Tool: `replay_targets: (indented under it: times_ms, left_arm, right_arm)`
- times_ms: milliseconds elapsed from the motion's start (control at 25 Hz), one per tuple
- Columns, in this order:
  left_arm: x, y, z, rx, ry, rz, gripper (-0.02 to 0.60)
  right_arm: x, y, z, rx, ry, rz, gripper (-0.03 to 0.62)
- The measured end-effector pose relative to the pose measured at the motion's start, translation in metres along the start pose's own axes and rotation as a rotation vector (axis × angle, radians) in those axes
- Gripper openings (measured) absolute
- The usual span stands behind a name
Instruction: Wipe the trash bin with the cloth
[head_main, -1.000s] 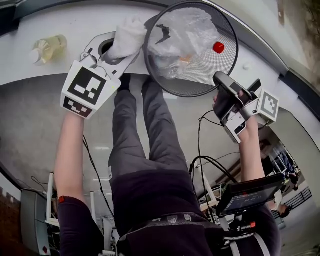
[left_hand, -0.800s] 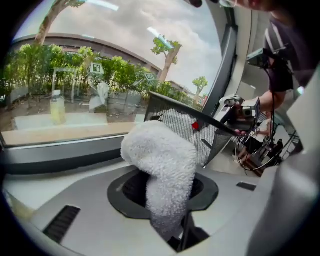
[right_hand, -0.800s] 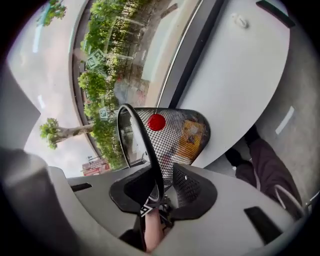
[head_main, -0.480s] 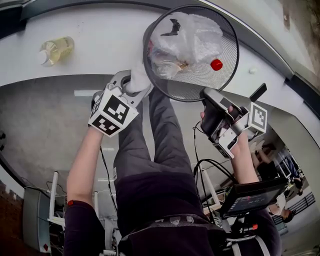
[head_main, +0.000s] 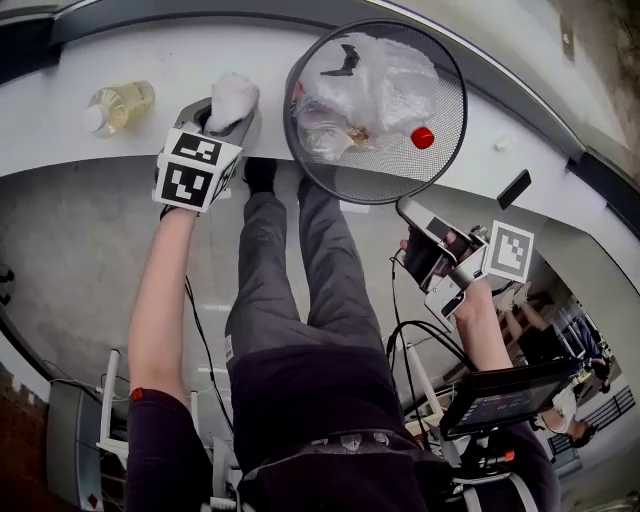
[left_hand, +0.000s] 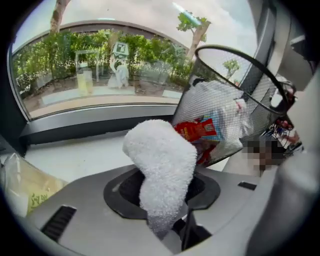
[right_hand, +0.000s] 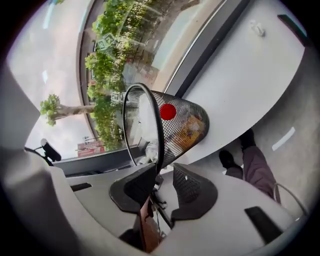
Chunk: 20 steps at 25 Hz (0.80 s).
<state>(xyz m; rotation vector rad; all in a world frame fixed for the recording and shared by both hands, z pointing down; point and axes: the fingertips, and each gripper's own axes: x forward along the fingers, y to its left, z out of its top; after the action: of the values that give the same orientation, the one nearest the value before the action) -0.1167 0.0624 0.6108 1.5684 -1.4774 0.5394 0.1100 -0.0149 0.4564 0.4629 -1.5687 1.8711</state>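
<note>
Left gripper fingers, just eased a touch wider, pinch the white cloth, whose free end sticks out past the fingertips, just left of the trash bin. Right gripper fingers clamp the bin's near rim. The bin lies tipped on the tabletop, mouth towards the person, base pointing away.
</note>
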Motion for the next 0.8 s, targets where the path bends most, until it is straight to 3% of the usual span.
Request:
replay_targets:
  times_ms: [120, 240, 400, 560, 640, 800]
  left_arm:
    - [0.01, 0.02, 0.006, -0.041, 0.042, 0.012, 0.185]
    - [0.025, 0.027, 0.011, -0.061, 0.088, -0.009, 0.29]
    - [0.03, 0.038, 0.012, -0.068, 0.116, 0.016, 0.295]
    - [0.044, 0.017, 0.008, -0.015, 0.187, -0.057, 0.295]
    - [0.042, 0.016, 0.022, 0.003, 0.171, -0.078, 0.295]
    - [0.011, 0.003, 0.052, -0.024, 0.062, -0.098, 0.295]
  right_arm:
    - [-0.008, -0.002, -0.006, -0.048, 0.02, -0.011, 0.104]
    - [-0.013, -0.002, -0.008, -0.04, 0.025, 0.016, 0.104]
    - [-0.016, 0.004, -0.006, -0.018, 0.01, 0.07, 0.104]
    - [-0.046, -0.001, 0.006, -0.036, -0.091, 0.067, 0.104]
    - [-0.055, 0.011, 0.027, -0.068, -0.151, 0.101, 0.104]
    - [-0.071, 0.05, 0.053, -0.238, -0.202, 0.207, 0.104]
